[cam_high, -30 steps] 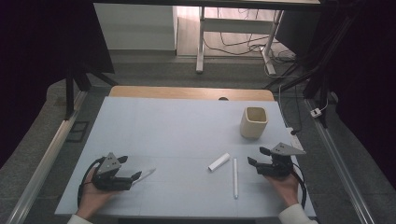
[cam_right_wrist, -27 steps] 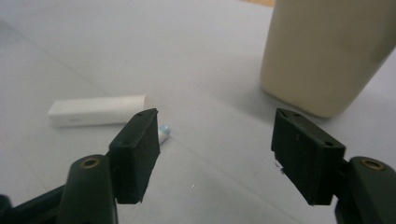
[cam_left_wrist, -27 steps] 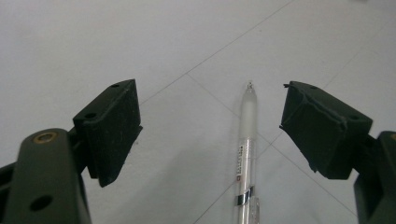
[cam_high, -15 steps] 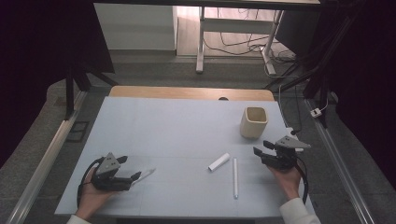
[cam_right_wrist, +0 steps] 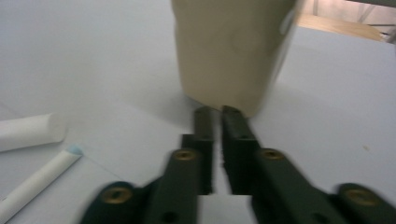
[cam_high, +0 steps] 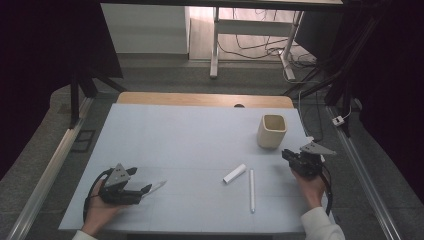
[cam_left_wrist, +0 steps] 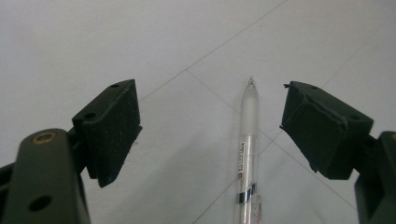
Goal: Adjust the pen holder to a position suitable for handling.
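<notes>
At the near left of the pale blue table the left gripper rests in the person's hand, and it sits just where it sat a second ago. Its jaws stand wide apart, with a clear pen lying flat on the table between them, nearer the right-hand pad in the left gripper view and touching neither pad; the pen's tip points away from the gripper, out past the jaw ends. Further to the right, in the open stretch between the two grippers, a short white tube lies at a slant, and just beside it a long white stick lies lengthwise, both well apart from the left gripper and a little to the near left of the right one. The right gripper is what has changed: a second ago it was lower and nearer the stick with its jaws spread, and now it has slid up toward the beige cup. Its jaws have just been closing and now stand almost together with nothing between them. In the right gripper view the cup stands upright directly ahead of the jaw tips, very close, though I cannot tell whether they touch it.
</notes>
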The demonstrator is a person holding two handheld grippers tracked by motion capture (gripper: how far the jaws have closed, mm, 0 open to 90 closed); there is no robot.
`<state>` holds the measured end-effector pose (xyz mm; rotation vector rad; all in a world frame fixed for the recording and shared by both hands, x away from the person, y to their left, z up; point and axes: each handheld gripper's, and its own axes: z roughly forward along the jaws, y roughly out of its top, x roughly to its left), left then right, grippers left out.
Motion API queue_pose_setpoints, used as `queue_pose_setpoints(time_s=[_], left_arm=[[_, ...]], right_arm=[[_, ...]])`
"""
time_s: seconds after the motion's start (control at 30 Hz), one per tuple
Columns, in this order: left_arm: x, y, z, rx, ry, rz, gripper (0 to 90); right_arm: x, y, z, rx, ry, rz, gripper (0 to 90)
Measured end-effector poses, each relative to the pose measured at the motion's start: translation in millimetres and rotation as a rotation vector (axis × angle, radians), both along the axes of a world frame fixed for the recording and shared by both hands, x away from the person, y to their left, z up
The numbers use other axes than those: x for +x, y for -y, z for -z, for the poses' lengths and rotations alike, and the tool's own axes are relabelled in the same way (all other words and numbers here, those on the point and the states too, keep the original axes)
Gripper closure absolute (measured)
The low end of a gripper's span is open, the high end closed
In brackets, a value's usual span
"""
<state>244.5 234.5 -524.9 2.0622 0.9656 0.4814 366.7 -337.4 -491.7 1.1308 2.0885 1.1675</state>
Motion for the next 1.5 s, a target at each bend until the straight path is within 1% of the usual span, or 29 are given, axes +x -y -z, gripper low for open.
queue_pose_setpoints(time_s=[0.07,0.13,0.23,0.27,0.37,0.4,0.43,0.47,0.53,0.67,0.7,0.73,0.77,0.83,0.93,1.0,1.07,1.13,1.17,1.23,1.27,1.37,1.5], left_arm=[[-0.1,-0.2,0.1,0.0,0.0,0.0,19.0],[0.2,-1.0,0.4,0.002,-0.001,-0.001,19.0],[0.3,-0.9,0.5,0.003,0.0,0.0,19.0],[0.1,-0.7,0.3,0.002,0.001,0.0,19.0],[-0.6,0.8,-1.2,-0.001,0.01,0.004,19.1],[-0.7,1.2,-1.3,0.002,0.011,0.006,19.1],[-0.8,1.6,-1.1,0.002,0.011,0.007,19.1],[-0.7,1.5,-0.6,0.005,0.008,0.007,19.1],[-0.6,0.6,-0.6,0.006,0.008,0.003,19.1],[-0.8,-0.4,-0.5,0.005,0.01,0.0,19.1],[-0.8,-0.4,-0.3,0.006,0.01,0.0,19.1],[-0.8,-0.4,-0.3,0.006,0.01,0.0,19.1],[-0.8,-0.3,-0.1,0.008,0.009,0.0,19.1],[-1.0,-0.2,-0.4,0.009,0.013,0.0,19.2],[-1.5,0.3,-0.8,0.012,0.019,0.0,19.4],[-1.5,0.4,-0.7,0.013,0.019,0.0,19.4],[-1.3,0.5,-0.3,0.014,0.016,0.001,19.4],[-1.0,0.6,0.1,0.015,0.016,0.0,19.4],[-0.9,0.7,0.2,0.015,0.015,0.0,19.3],[-0.9,0.7,0.2,0.015,0.015,0.001,19.4],[-1.1,0.6,0.1,0.016,0.016,0.001,19.3],[-1.1,0.0,0.2,0.016,0.015,0.001,19.4],[-0.6,-0.2,1.1,0.019,0.01,-0.001,19.4]], right_arm=[[2.3,1.8,-1.1,0.014,-0.007,0.002,89.3],[4.0,3.0,-1.6,0.018,-0.006,0.019,89.5],[6.4,4.2,-1.5,0.007,-0.007,0.03,89.6],[9.9,6.2,-1.2,0.002,-0.018,0.043,89.6],[14.2,8.6,-1.3,0.013,-0.023,0.058,89.6],[19.5,9.7,-1.2,0.01,-0.02,0.074,89.6],[19.5,9.7,-1.2,0.01,-0.02,0.074,89.6],[26.5,10.7,-0.7,0.013,-0.016,0.09,89.6],[31.8,10.9,-0.4,0.011,-0.018,0.094,89.6],[41.1,10.6,-1.6,-0.004,0.018,0.109,89.6],[42.6,10.9,-1.1,-0.014,0.043,0.126,89.6],[42.6,10.9,-1.1,-0.014,0.043,0.126,89.6],[47.0,11.7,-0.7,-0.018,0.073,0.14,89.6],[53.5,12.8,0.0,-0.006,0.051,0.142,89.6],[61.4,13.5,1.5,0.0,0.038,0.146,89.6],[65.1,13.8,2.9,0.007,0.031,0.147,89.6],[68.0,14.0,3.9,0.001,0.017,0.149,89.6],[69.4,14.2,4.6,0.005,0.015,0.146,89.6],[71.7,14.1,5.4,0.001,0.002,0.147,89.6],[73.1,13.8,6.2,0.0,-0.003,0.145,89.6],[75.5,12.8,7.7,-0.012,-0.007,0.146,89.6],[79.1,11.2,10.5,-0.021,-0.02,0.145,89.6],[81.7,9.4,12.6,-0.032,-0.021,0.141,89.6]])
